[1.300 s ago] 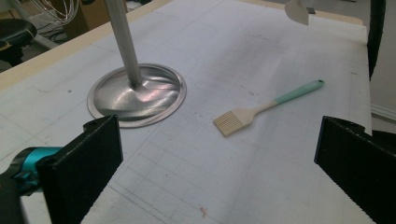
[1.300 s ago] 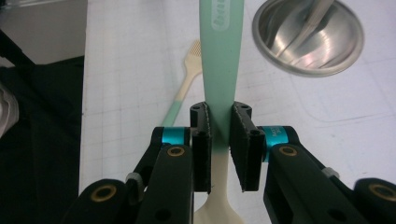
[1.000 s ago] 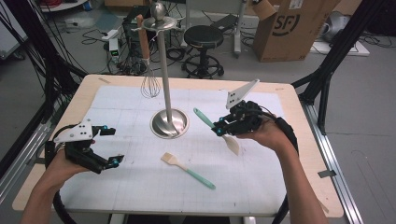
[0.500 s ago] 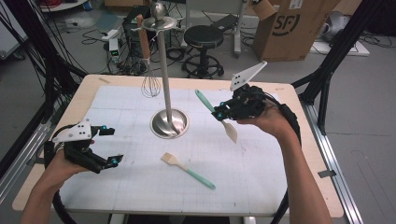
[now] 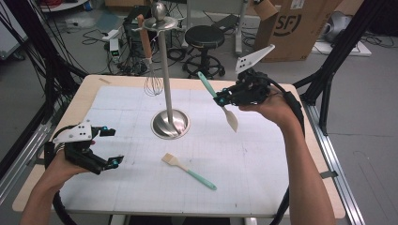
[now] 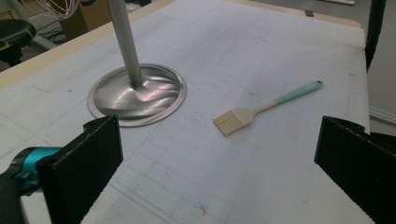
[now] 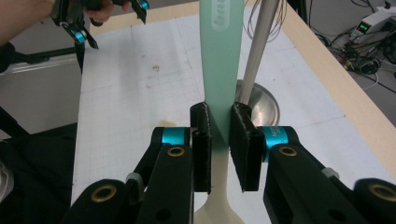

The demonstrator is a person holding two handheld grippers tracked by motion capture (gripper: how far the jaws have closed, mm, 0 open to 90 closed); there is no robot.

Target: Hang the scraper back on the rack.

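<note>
A spatula [image 5: 231, 119] with a teal handle and cream blade hangs in the air right of the metal stand [image 5: 170, 124], blade down. My right gripper [image 5: 221, 100] is shut on it where the handle meets the blade. In the right gripper view the pads [image 7: 243, 140] clamp the teal handle [image 7: 219, 56] from both sides. A pastry brush [image 5: 187, 171] with a teal handle lies flat on the white mat in front of the stand. My left gripper [image 5: 114, 146] rests low at the table's left, open and holding nothing; in its own view the brush [image 6: 261, 109] lies ahead.
A wire whisk [image 5: 152, 84] hangs from the stand's top disc, behind the pole. The stand's round base [image 6: 135, 95] sits mid-table. Beyond the table stand a stool [image 5: 204, 37], a cardboard box [image 5: 295, 28] and cables on the floor.
My right gripper has lifted the spatula up off the mat and carried it toward the back. The left gripper and the brush have stayed where they were.
</note>
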